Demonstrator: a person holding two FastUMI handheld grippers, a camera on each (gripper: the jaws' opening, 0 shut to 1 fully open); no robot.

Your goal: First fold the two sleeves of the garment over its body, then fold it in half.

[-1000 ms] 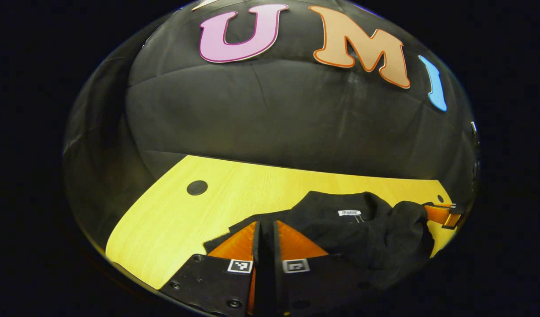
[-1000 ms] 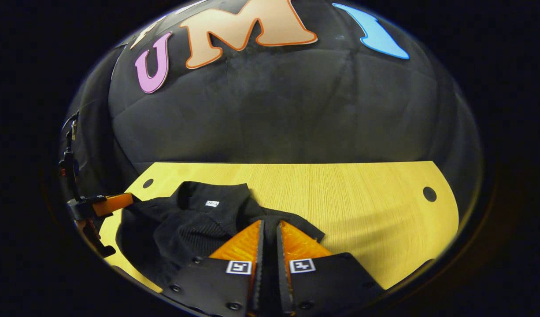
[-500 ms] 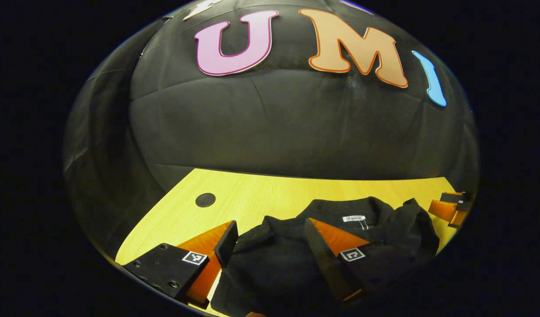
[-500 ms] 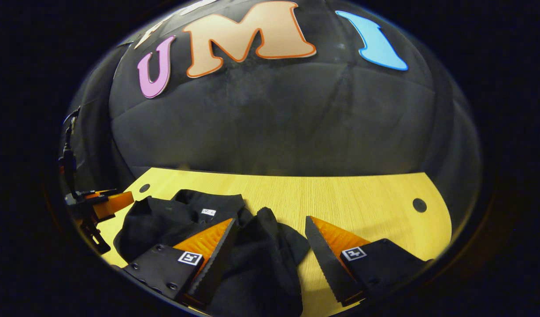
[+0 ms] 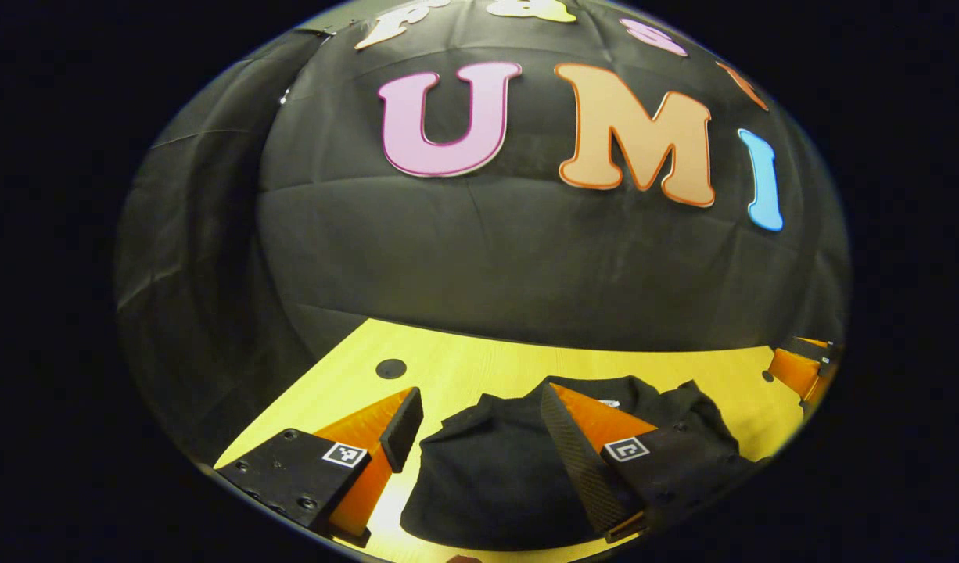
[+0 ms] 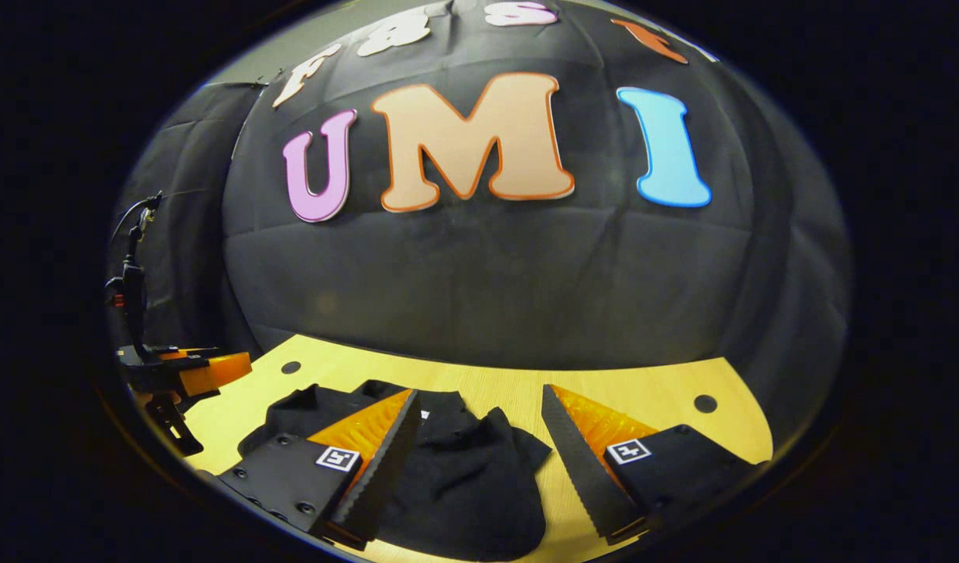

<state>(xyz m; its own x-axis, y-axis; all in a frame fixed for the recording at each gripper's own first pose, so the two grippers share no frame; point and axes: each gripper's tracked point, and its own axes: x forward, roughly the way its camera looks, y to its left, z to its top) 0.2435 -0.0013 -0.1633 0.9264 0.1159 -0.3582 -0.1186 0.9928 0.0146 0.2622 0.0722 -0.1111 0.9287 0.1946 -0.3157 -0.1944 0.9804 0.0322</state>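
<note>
When judged from both views, looks close to finished. Left gripper [image 5: 479, 399]: released, fingers spread wide, grasping nothing. Right gripper [image 6: 479, 392]: released as well, spread wide, nothing between the fingers.

Garment [image 5: 487, 477]: on the table [image 5: 464, 367], just ahead of and below the left gripper, partly behind its right finger. Seen from the right gripper [image 6: 464, 477] as a dark bundle between the fingers and under the left one.

Done, as far as can be told:
- No sleeve seen lying out to either side, so probably both folded over the body.
- Lies as a compact, rounded packet, so probably folded in half too.

Left, as a judgement only:
- Cannot tell if the layers sit square; dark cloth hides the folds.
- Corner ahead of the right gripper sticks out a little and looks loose; may need smoothing.
- Otherwise only to draw both grippers away.

Edges and room:
- Near rim of the packet falls low in both views, close to the near table edge; cannot tell if it hangs over.
- Plenty of bare table to the right of the right gripper, up to a small hole [image 6: 705, 403].
- Bare table also to the left of the left gripper, with another hole [image 5: 390, 368] ahead of its left finger.
- Booth wall stands ahead of both, beyond the far table edge, well apart from the fingers.
- Grippers well apart from each other, one at each side of the packet; free to lift or pull back.
</note>
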